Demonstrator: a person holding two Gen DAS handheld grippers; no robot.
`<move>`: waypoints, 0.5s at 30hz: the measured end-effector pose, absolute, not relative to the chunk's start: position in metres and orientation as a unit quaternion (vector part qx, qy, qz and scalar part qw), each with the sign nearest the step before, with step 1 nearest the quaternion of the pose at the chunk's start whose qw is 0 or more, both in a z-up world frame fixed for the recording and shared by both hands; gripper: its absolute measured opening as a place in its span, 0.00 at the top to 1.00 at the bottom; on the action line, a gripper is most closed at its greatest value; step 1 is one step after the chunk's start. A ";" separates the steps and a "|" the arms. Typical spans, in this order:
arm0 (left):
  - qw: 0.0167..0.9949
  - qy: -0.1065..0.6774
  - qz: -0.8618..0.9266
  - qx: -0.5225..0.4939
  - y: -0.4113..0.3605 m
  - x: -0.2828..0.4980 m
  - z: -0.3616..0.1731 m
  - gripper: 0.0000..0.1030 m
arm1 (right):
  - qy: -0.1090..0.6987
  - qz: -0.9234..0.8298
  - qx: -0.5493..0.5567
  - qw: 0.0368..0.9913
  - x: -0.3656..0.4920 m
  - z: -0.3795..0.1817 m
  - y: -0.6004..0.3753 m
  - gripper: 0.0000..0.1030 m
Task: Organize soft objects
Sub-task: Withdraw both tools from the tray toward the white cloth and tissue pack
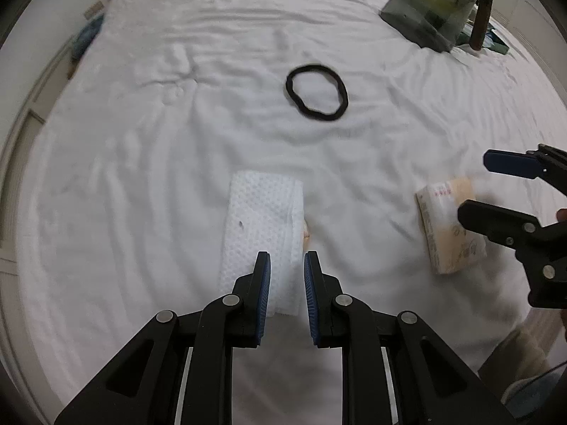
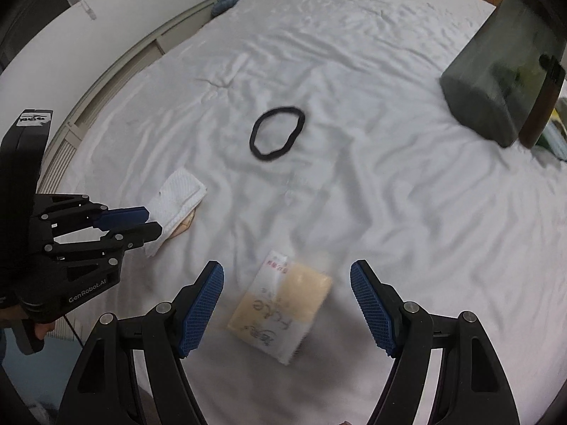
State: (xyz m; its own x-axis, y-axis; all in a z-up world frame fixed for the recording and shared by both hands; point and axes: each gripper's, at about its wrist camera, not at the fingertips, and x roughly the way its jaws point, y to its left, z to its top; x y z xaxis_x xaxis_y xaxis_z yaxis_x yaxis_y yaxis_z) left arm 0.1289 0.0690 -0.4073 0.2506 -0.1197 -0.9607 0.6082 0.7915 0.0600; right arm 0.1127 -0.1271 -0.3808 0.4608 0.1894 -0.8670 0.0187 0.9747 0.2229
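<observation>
dim, soft blur, fisheye-warped edges

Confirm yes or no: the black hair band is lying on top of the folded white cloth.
No: the black hair band lies alone on the sheet, apart from the folded white cloth.

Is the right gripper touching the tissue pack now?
Apart. In the right wrist view the right gripper is wide open, and white bedsheet shows between each blue pad and the tissue pack.

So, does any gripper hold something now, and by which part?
The left gripper pinches the white folded cloth at its near end. The right gripper holds nothing.
</observation>
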 end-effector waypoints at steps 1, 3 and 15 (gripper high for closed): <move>0.757 0.566 -0.245 0.213 0.071 0.130 -0.409 0.85 | 0.518 0.048 0.102 0.848 0.114 -0.385 -0.124 0.28; 0.749 0.571 -0.260 0.211 0.074 0.130 -0.413 0.85 | 0.522 0.044 0.105 0.846 0.116 -0.391 -0.117 0.28; 0.740 0.576 -0.277 0.210 0.082 0.136 -0.426 0.85 | 0.539 0.026 0.098 0.836 0.119 -0.412 -0.100 0.27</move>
State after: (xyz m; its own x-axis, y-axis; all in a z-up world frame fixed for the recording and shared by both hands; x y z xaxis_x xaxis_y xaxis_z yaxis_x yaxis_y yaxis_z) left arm 0.1364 0.0822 -0.4263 0.1842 -0.1680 -0.9684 0.6512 0.7588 -0.0078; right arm 0.1187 -0.1001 -0.4119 0.4174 0.1496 -0.8963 0.0615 0.9794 0.1921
